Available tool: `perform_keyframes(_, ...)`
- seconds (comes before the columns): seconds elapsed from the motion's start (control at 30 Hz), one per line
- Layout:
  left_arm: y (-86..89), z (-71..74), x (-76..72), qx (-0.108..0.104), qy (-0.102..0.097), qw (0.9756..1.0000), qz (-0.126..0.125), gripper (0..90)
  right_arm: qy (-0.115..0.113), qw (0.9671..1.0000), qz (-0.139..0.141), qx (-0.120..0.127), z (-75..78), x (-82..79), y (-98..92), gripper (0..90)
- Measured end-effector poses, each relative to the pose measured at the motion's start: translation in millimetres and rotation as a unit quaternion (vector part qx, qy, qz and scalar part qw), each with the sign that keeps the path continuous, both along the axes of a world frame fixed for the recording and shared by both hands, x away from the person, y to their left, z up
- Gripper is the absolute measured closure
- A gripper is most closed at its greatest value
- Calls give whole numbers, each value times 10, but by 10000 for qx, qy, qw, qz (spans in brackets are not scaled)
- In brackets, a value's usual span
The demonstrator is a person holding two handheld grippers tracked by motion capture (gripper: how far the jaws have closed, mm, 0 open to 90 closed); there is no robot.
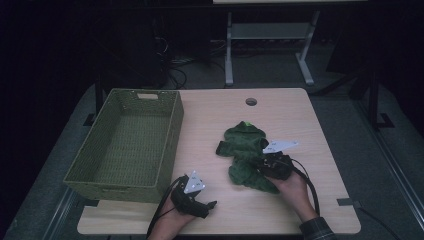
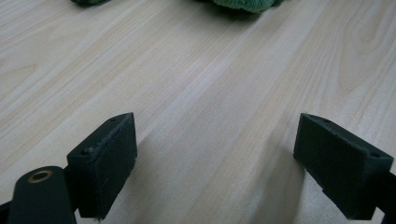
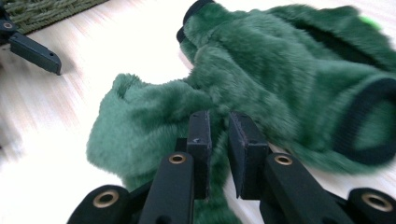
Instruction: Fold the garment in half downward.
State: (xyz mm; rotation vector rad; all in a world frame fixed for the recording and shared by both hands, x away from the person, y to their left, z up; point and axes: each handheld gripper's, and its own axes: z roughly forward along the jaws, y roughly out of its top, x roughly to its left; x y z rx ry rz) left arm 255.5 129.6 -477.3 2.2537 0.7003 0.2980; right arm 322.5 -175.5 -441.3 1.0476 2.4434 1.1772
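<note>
Basket [image 1: 127,142] sits at 9 o'clock on the table [image 1: 300,210], mouth up, prob. the drop spot for the garment. Left tongs [image 1: 200,205] rest at 6 o'clock w/ jaws wide apart, nothing between, likely waiting. Fleece [image 1: 245,155], a small green garment, lies flat approx. centre, toward 3 o'clock. Right tongs [image 3: 219,140] are nearly together, pinching its hem, prob. to lift it.

High view looks down over the table [image 1: 300,115]; both gripper views skim it closely, sharing the green fleece garment [image 3: 261,70].
</note>
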Motion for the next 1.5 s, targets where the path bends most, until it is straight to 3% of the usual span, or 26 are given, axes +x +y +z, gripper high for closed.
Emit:
perform_keyframes(0.33,0,0,-1,-7,18,10000,-1,128,-209,9996,-152,64,60,-252,-355,724)
perform_keyframes(0.9,11,1,6,-6,20,10000,-48,132,-81,9994,-340,-16,-99,-714,-841,654)
perform_keyframes(1.1,12,2,6,-1,15,10000,-47,133,118,9994,-309,-48,-211,-803,-891,636)
perform_keyframes(1.33,13,2,7,1,13,10000,-49,132,286,9994,-185,-21,-265,-761,-829,627)
perform_keyframes(1.4,12,2,7,1,14,10000,-47,132,318,9993,-162,-70,-289,-738,-809,659)
perform_keyframes(1.5,12,2,6,1,15,10000,-44,132,374,9992,-114,-52,-297,-716,-807,794)
